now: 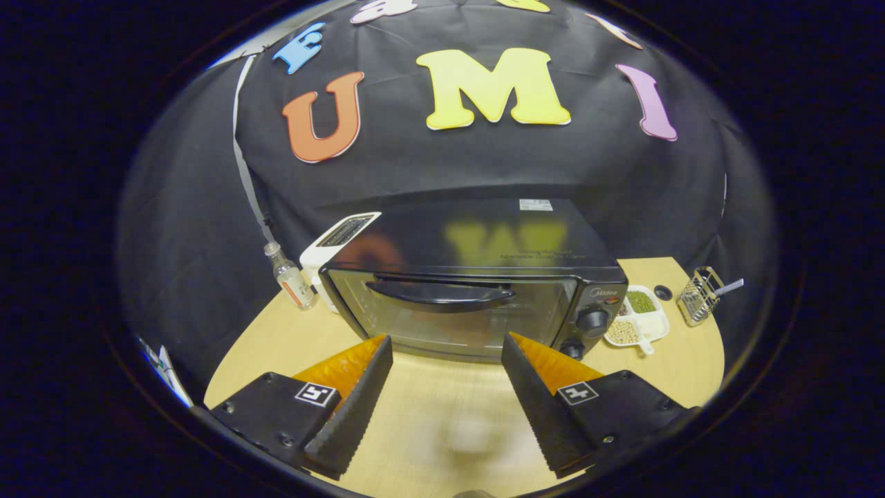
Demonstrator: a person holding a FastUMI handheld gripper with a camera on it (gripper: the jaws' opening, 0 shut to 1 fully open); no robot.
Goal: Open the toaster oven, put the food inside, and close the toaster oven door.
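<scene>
The pale wooden worktop (pixel 442 408) carries, at its back edge, the black glass-fronted toaster oven (pixel 477 277), its door closed and its curved black handle (pixel 442 293) high on the glass. The gripper (pixel 447 346) hangs just before it, jaws wide and empty, below handle height; closing from here would likely scrape the glass or miss the bar. No food for loading is evident. Near the right edge, the white divided dish of beans (pixel 639 318) and small wire basket (pixel 698 296) could be knocked.
</scene>
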